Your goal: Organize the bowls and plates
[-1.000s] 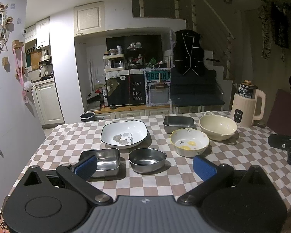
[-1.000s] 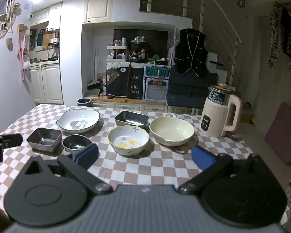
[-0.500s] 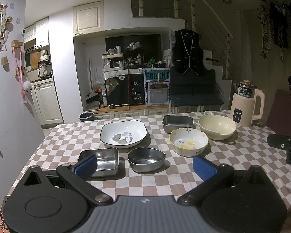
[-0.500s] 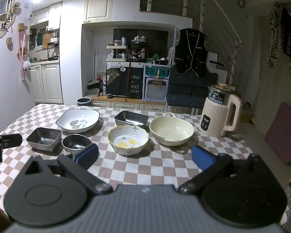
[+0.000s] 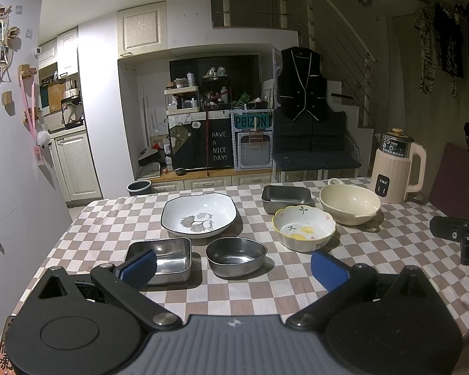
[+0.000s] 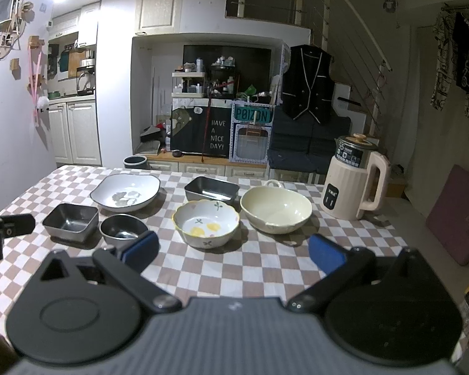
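On the checkered table (image 5: 375, 250) lie a white leaf-print plate (image 5: 199, 215), a square steel dish (image 5: 168, 257), a round steel bowl (image 5: 236, 255), a floral bowl (image 5: 303, 232), a rectangular steel pan (image 5: 286, 197) and a cream bowl (image 5: 349, 203). My left gripper (image 5: 234, 268) is open and empty, hovering just before the steel bowl. My right gripper (image 6: 233, 250) is open and empty before the floral bowl (image 6: 205, 223). The cream bowl (image 6: 275, 208), plate (image 6: 125, 192), pan (image 6: 212, 189) and steel dishes (image 6: 70, 221) also show in the right wrist view.
A cream electric kettle (image 5: 397, 167) stands at the table's back right; it also shows in the right wrist view (image 6: 355, 178). The right gripper's body (image 5: 459, 239) appears at the left view's right edge. Cabinets and shelves stand beyond the table.
Almost nothing: both grippers stay open; the left view has drifted very slightly, and the dishes have not moved.
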